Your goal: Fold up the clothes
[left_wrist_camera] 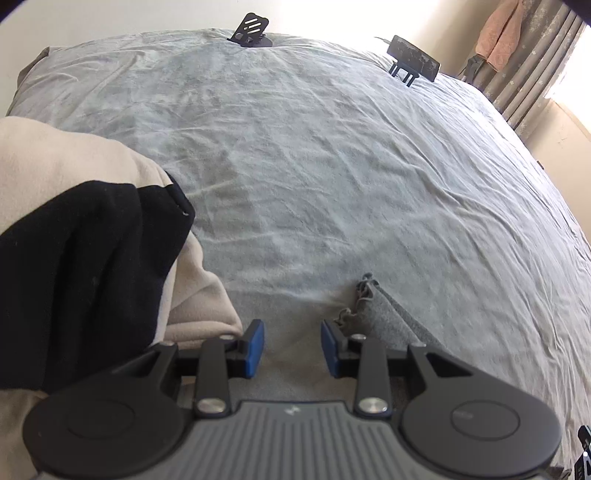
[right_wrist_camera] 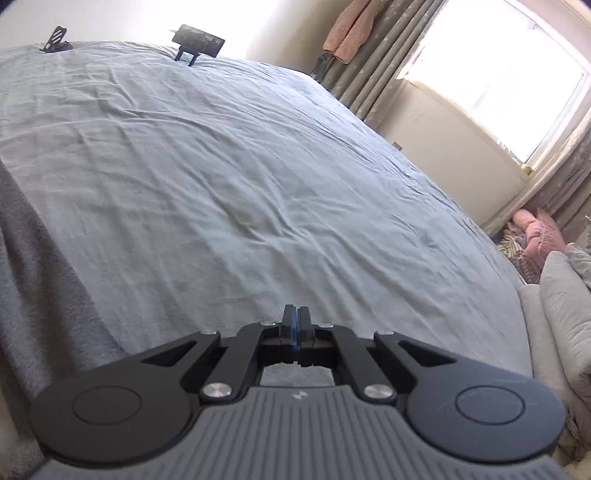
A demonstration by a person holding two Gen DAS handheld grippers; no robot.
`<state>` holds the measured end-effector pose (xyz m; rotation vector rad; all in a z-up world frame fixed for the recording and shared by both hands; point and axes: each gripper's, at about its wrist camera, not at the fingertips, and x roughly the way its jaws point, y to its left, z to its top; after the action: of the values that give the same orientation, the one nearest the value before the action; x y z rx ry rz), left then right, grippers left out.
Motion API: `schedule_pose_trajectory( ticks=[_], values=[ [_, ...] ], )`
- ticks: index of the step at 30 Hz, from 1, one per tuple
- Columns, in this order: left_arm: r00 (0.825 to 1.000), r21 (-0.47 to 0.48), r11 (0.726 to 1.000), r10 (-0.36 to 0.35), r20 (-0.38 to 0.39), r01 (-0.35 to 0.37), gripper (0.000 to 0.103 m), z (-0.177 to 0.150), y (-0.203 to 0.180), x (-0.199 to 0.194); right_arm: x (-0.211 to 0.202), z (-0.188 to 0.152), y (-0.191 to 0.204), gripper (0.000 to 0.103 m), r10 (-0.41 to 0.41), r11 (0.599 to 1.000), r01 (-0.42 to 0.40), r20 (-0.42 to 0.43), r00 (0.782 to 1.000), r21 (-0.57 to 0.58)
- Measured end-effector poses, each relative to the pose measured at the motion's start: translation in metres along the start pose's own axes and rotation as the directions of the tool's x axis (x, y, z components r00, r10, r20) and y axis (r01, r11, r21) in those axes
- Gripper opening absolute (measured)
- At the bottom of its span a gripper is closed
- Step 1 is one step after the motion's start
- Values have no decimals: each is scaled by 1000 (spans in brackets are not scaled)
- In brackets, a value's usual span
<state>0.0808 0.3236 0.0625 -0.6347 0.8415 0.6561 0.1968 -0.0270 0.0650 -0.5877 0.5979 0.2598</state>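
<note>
Left wrist: left gripper (left_wrist_camera: 291, 347) jaws apart, empty | right gripper (right_wrist_camera: 294, 325) jaws closed, empty | stands (left_wrist_camera: 250, 31): two

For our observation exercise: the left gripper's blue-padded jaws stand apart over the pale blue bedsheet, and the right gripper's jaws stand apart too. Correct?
Not quite. The right gripper has its jaws shut, pads together, as the right wrist view shows. The left gripper does stand open over the pale blue bedsheet.
</note>
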Motion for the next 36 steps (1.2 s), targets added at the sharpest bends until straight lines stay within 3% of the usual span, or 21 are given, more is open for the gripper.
schedule_pose_trajectory(
  ticks=[3,6,7,8,10,12,14,16,18,19,22,23,25,28,29,30,31,32,33,35,36],
  values=[
    [1000,4,1000,-1,-13,1,34,0,-1,3,13,-3,5,0,45,998,-44,-45,998,40],
    [1000,9,1000,-6,-13,6,34,-2,-4,0,-6,-12,-17,7,65,988,-63,-8,998,142],
    [1000,15,1000,-16,-6,16,34,-3,-7,-3,-16,-17,-32,25,70,976,-68,1,998,208],
    [1000,24,999,-28,2,28,34,-5,-10,-7,-25,-24,-46,49,67,964,-66,6,998,258],
    [997,81,994,-80,19,78,34,-13,-24,-18,-39,-44,-77,63,35,951,-32,-5,999,307],
    [988,160,976,-154,21,148,40,-25,-43,-29,-51,-72,-108,63,-16,945,32,-50,999,327],
    [958,263,922,-282,-41,283,45,-41,-68,-39,-62,-105,-142,63,-45,923,83,-109,993,375],
    [913,359,842,-398,-92,403,49,-61,-98,-51,-71,-138,-171,63,-21,898,87,-155,988,431],
    [877,489,740,-465,-123,461,64,-84,-135,-62,-79,-166,-190,63,-7,893,89,-185,983,441],
    [862,548,686,-486,-144,479,65,-97,-157,-64,-80,-176,-194,63,-7,899,92,-196,981,429],
    [833,646,565,-510,-215,513,71,-131,-215,-55,-76,-189,-198,63,16,919,70,-213,977,389],
    [831,664,542,-504,-234,515,71,-141,-232,-46,-73,-190,-199,63,29,925,51,-205,978,377],
    [841,685,525,-475,-258,506,71,-159,-262,-26,-65,-189,-199,63,64,934,6,-182,981,358],
    [864,709,521,-429,-266,476,71,-178,-284,0,-48,-190,-196,63,129,940,-68,-163,978,335],
    [867,718,513,-421,-268,471,62,-183,-286,6,-39,-191,-193,63,147,941,-84,-170,974,329],
    [864,729,495,-424,-273,473,44,-187,-287,8,-35,-192,-191,63,156,941,-94,-170,973,325],
    [855,741,468,-436,-282,482,35,-190,-286,7,-35,-192,-189,57,152,941,-93,-161,975,326],
    [846,752,440,-447,-291,491,5,-193,-286,6,-35,-192,-187,32,148,940,-92,-151,977,328],
    [846,757,434,-448,-289,489,4,-193,-287,4,-35,-192,-185,8,144,940,-91,-142,979,329],
    [853,755,452,-450,-266,474,4,-185,-293,0,-37,-191,-183,5,125,940,-78,-122,985,332],
    [848,754,451,-464,-258,476,4,-182,-298,-3,-43,-189,-185,5,93,941,-52,-108,990,334]
  ],
)
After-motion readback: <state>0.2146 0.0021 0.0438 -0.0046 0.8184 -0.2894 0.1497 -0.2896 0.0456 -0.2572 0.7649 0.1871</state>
